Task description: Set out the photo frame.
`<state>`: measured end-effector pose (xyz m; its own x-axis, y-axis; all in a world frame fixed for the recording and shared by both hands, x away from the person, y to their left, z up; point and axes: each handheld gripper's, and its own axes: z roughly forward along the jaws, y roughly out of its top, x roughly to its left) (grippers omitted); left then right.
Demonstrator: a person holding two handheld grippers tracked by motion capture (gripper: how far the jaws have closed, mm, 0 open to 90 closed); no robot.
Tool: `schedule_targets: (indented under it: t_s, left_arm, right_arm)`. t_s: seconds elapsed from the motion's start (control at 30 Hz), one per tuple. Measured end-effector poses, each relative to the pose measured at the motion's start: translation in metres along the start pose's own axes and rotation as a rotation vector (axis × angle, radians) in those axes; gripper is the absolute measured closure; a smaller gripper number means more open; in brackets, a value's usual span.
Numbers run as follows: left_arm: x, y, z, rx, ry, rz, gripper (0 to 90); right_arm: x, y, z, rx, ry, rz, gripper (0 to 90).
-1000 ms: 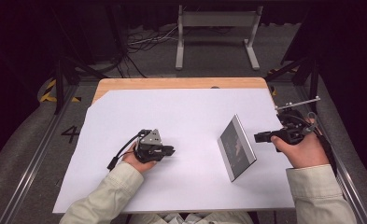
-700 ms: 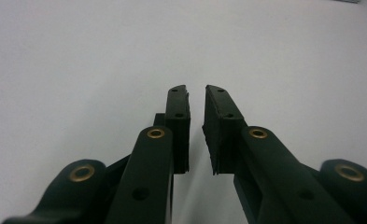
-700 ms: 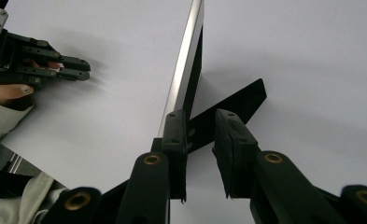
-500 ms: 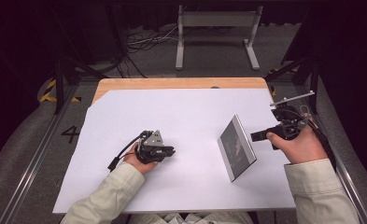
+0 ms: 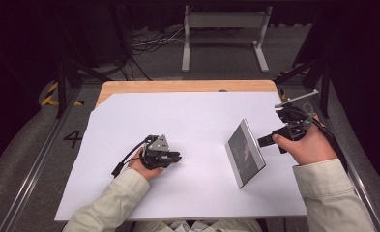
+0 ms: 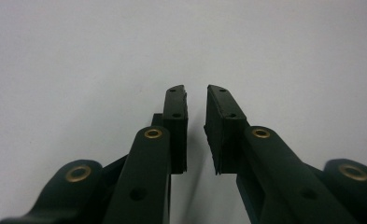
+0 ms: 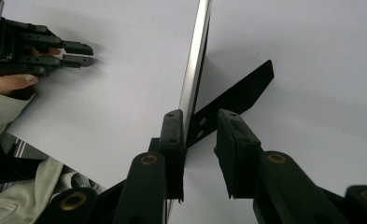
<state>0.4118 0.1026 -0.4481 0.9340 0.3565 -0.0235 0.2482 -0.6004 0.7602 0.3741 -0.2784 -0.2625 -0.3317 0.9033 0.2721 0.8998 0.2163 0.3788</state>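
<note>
Standing on the worktop (image 5: 187, 111) near its right edge is one picture frame (image 5: 245, 153), upright and leaning back on one black prop leg (image 7: 237, 95), its dark glass facing the person's side. Two grippers are in play, one in each hand. Left gripper (image 5: 174, 157) lies low on the white sheet toward the front left part of the worktop, well apart from the frame, its hand (image 5: 141, 166) resting on the surface with the forearm coming in from the front edge; the fingers (image 6: 175, 119) point across the sheet toward the frame, have just been opening, and stand apart with nothing between them. Right gripper (image 5: 264, 141) is held level at the frame's right side, its hand (image 5: 306, 145) raised by the right edge and the wrist turned so the fingers aim leftward. In the right gripper view its fingers (image 7: 172, 144) straddle the frame's thin silver edge: one pad lies against that edge, the other stands clear of it on the prop side. These fingers have just been opening too, so the frame sits between them unclamped.
</note>
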Motion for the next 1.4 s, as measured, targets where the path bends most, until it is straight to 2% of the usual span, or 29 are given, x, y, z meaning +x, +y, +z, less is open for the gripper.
schedule_targets:
  t_s: [0.47,0.77,1.07,1.2,1.4]
  left_arm:
    - [0.000,0.000,0.001,0.006,-0.004,-0.001,78.6]
    - [0.000,0.000,0.001,0.010,-0.004,0.003,78.5]
    - [0.000,0.000,0.001,0.014,-0.005,0.004,78.5]
    - [0.000,0.000,0.001,0.015,0.000,0.005,78.5]
    - [-0.001,0.000,0.001,0.014,0.002,0.006,78.6]
  right_arm:
    - [0.004,0.006,0.004,0.047,-0.006,0.029,64.7]
    - [0.007,0.010,0.010,0.083,-0.002,0.038,63.9]
    - [0.004,0.017,0.020,0.137,-0.008,0.059,65.8]
    - [0.004,0.020,0.024,0.151,-0.013,0.069,66.0]
    - [0.005,0.023,0.034,0.155,-0.017,0.058,65.7]
